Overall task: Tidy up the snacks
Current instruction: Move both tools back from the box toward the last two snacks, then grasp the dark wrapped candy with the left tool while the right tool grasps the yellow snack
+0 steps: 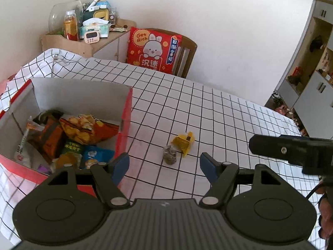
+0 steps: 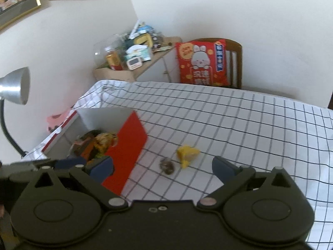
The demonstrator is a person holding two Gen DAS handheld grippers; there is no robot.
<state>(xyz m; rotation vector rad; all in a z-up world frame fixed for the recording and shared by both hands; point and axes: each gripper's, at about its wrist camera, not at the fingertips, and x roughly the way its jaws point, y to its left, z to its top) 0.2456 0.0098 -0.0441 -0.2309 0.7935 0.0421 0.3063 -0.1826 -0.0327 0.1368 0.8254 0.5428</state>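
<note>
A red box with a white inside stands on the checked tablecloth at the left and holds several snack bags. A small yellow packet and a small dark clear-wrapped snack lie on the cloth just right of the box. My left gripper is open and empty, above the cloth just short of the dark snack. My right gripper is open and empty, with the dark snack and the yellow packet ahead of it. The box is at its left.
A wooden chair with a red rabbit cushion stands behind the table. A cluttered wooden side cabinet is at the back left. A silver desk lamp stands left of the box. Shelving is at the right.
</note>
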